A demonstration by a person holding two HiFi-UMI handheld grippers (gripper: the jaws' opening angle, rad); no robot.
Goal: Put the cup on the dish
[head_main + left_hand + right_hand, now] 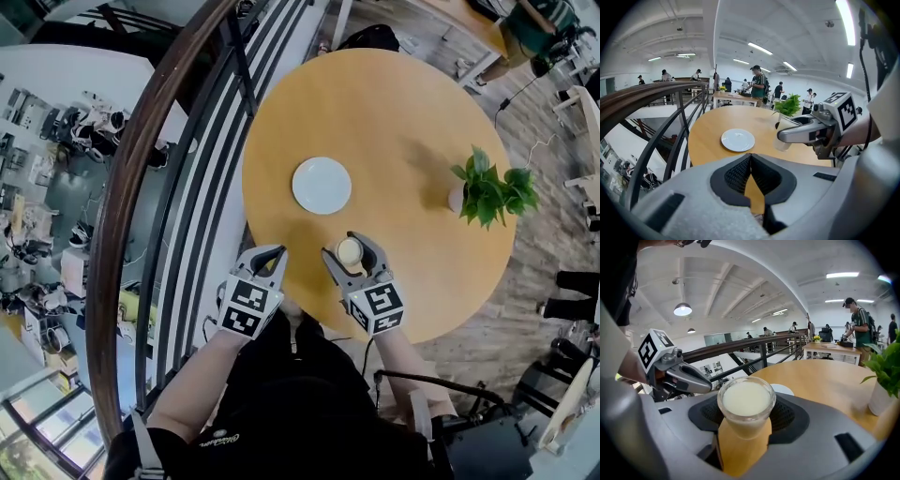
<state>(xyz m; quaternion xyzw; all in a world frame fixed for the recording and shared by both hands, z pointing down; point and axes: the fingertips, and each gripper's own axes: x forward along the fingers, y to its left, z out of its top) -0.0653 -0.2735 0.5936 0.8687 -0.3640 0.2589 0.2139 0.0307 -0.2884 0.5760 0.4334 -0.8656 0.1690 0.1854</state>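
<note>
A small glass cup [349,251] of pale creamy liquid stands between the jaws of my right gripper [348,247], near the table's front edge. In the right gripper view the black pads press on both sides of the cup [746,400]. The white dish [322,185] lies empty on the round wooden table [394,112], a short way beyond the cup. In the left gripper view the dish [738,139] lies left of the cup [783,142]. My left gripper [269,254] hovers at the table's left front edge, shut with nothing in it.
A small potted plant [487,192] stands on the table's right side. A dark railing with a wooden handrail [159,169] runs close along the table's left. Several people and other tables are farther back in the hall.
</note>
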